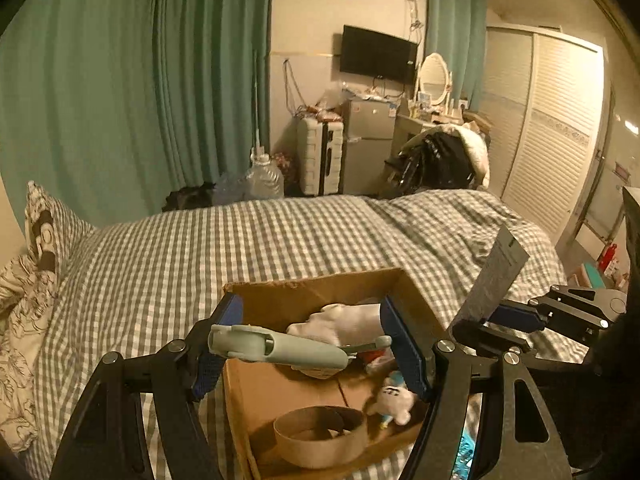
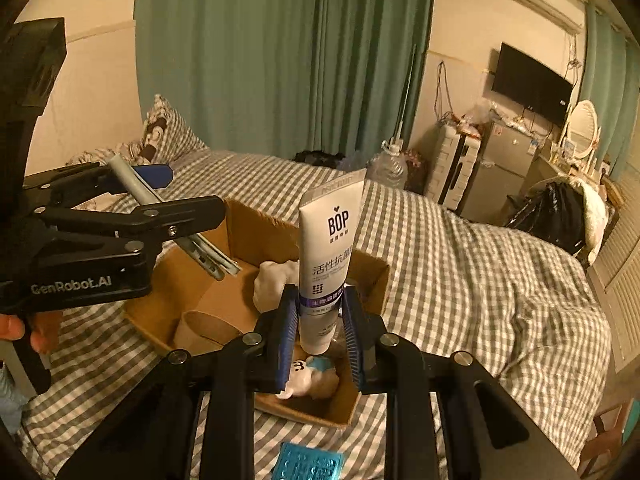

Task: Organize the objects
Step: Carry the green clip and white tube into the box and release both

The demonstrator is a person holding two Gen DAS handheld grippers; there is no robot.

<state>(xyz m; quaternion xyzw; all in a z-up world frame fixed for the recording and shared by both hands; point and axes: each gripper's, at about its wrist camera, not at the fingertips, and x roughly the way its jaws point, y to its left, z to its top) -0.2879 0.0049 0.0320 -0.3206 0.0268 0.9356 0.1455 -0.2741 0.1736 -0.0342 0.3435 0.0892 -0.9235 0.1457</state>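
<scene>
An open cardboard box (image 1: 304, 288) (image 2: 248, 220) sits on the checked bed. Inside lie a white sock (image 1: 344, 320), a cardboard tape ring (image 1: 320, 436) (image 2: 200, 330) and a small white plush toy (image 1: 394, 400) (image 2: 308, 376). My left gripper (image 1: 316, 344) holds a pale green tool (image 1: 276, 346) crosswise over the box; in the right wrist view the tool (image 2: 136, 188) sits between its fingers. My right gripper (image 2: 318, 332) is shut on a white BOP tube (image 2: 328, 256), upright over the box's near end; the tube (image 1: 492, 276) also shows in the left wrist view.
A teal packet (image 2: 308, 462) lies on the bed in front of the box. A pillow (image 1: 44, 224) lies at the bed's left. Beyond the bed stand water jugs (image 1: 264, 178), a suitcase (image 1: 320, 156), a small fridge (image 1: 368, 144) and a chair piled with clothes (image 1: 444, 160).
</scene>
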